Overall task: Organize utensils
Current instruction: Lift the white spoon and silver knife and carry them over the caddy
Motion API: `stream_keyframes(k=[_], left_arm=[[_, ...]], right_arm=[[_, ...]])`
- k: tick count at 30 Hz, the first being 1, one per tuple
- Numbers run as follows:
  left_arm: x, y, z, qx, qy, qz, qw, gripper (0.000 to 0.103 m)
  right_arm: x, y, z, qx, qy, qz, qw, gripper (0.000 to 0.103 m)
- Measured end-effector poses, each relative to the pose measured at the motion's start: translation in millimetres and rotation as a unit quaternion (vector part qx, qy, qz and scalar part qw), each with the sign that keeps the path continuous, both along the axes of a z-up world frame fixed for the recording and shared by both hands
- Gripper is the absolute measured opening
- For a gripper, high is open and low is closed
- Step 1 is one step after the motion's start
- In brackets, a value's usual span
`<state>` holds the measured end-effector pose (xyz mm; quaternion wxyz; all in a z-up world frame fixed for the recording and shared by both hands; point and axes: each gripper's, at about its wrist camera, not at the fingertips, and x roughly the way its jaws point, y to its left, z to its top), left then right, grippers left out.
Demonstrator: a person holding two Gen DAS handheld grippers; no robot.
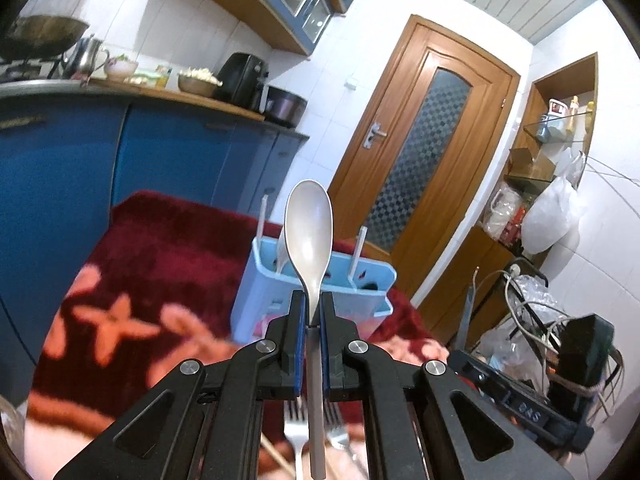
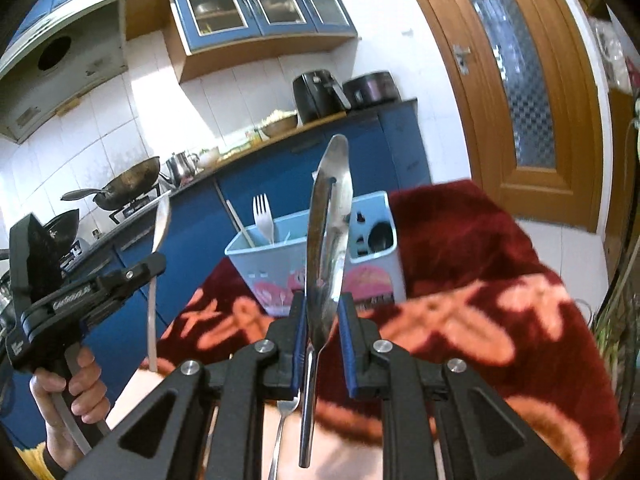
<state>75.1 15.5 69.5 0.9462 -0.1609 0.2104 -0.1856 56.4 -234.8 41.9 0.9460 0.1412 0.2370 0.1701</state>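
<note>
My left gripper [image 1: 314, 312] is shut on the neck of a matte grey spoon [image 1: 309, 232], bowl up, held above the table in front of the light blue utensil holder [image 1: 352, 300]. It also shows in the right wrist view [image 2: 154, 266] at the left, with its spoon [image 2: 160, 220]. My right gripper [image 2: 323, 320] is shut on a shiny steel spoon [image 2: 328, 220], bowl up, in front of the same holder [image 2: 280, 264]. The holder has a white plastic fork [image 2: 264, 216] and a chopstick [image 2: 240, 220] in it. Two steel forks [image 1: 294, 428] lie on the table below my left gripper.
The table carries a dark red cloth with orange flowers [image 2: 460, 280]. Blue kitchen cabinets [image 1: 120, 152] with a counter of pots stand behind. A wooden door [image 1: 420, 160] is at the right, with a cluttered rack [image 1: 540, 320] beside it.
</note>
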Motion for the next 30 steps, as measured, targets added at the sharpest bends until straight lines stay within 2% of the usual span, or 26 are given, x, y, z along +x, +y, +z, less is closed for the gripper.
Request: stream_keyframes(k=[10,21,26,30], left_arm=[[27,-17,20,0.021,-0.063,0.029,0.9974,0.006],[63,-22,35,0.018,-0.121,0.073,0.9898,0.006],[81,-29,32,0.034,-0.145,0.104,0.9833,0.006],[95,-32,20,0.045,-0.147,0.129,0.9796,0.006]], right_arm=[[12,-4,4,0.000,-0.028,-0.008,1.000,0.018],[21,-6,-3,0.000,-0.034,-0.011,0.999,0.018],[26,-10,-4,-0.001,-0.036,-0.015,0.999,0.018],[30,-11,-3,-0.006,-0.039,-0.017,0.999,0.018]])
